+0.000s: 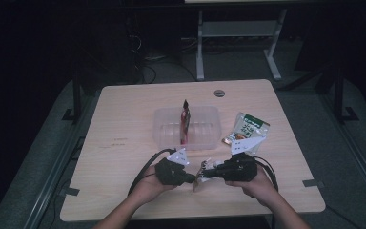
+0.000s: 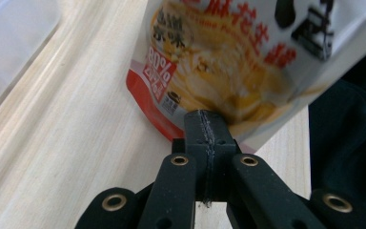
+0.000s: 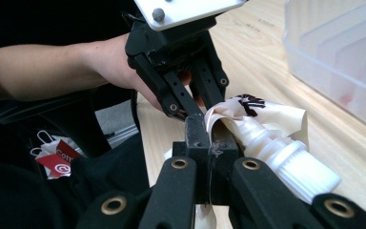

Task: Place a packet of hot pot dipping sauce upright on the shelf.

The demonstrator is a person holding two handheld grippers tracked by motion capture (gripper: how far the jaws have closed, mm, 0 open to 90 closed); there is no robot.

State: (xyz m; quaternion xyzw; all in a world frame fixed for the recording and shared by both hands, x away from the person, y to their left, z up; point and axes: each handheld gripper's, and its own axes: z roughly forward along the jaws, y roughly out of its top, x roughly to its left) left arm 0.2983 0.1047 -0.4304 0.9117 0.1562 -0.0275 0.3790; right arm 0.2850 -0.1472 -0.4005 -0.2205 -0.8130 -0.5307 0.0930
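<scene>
Two hand-held grippers meet over the desk [image 1: 124,143] close to its near edge, both pinching the same spouted pouch [image 1: 201,172]. Left hand-held gripper [image 2: 206,125]: jaws pressed together on the pouch's printed lower edge, red and yellow food print facing its camera. Right hand-held gripper [image 3: 208,136]: jaws pressed together on the pouch film just beside the white ribbed screw cap [image 3: 301,167], which sticks out toward the camera past the right jaw. In the right gripper view the left gripper clamps the crumpled film from the opposite side, with the person's left hand behind it. Pouch hangs between the two grippers; whether it touches the desk I cannot tell. Clear plastic bin [image 1: 164,138] sits at the desk's middle, beyond the grippers, with a dark red packet [image 1: 185,121] standing upright in it. Green and white snack bag [image 1: 248,128] lies flat toward the right edge, just beside the bin.
</scene>
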